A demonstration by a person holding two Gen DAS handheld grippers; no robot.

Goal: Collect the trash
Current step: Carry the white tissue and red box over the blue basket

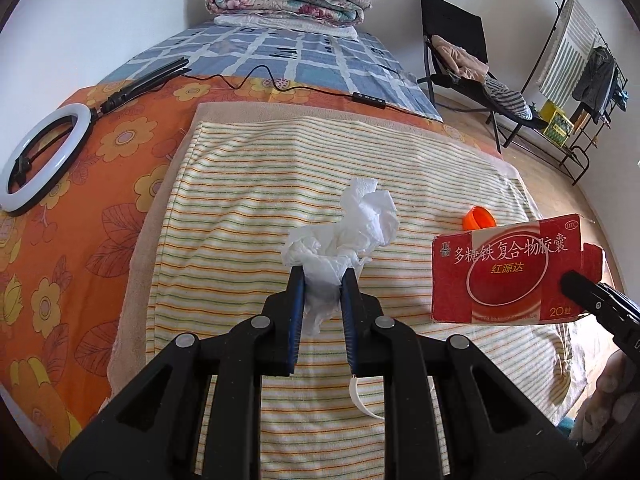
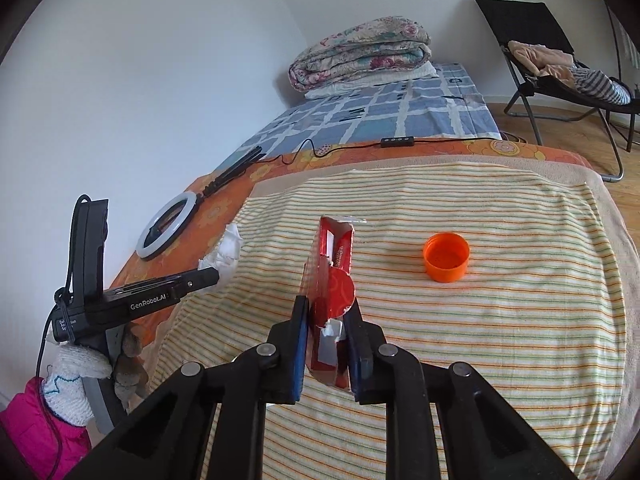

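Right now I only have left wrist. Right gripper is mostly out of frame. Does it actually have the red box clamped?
Observer: Yes, the right gripper is shut on the red box, gripping its narrow end edge-on.
Operator: Orange cap, which way up? The box hides most of it.
Observer: The orange cap sits open side up on the striped towel, apart from the box.
Operator: Who is holding the left gripper?
Observer: A hand in a white knit glove.

Bright, even daylight fills both views, and shadows are soft. Focus is sharp. Fisheye distortion bends the edges, with dark corners.
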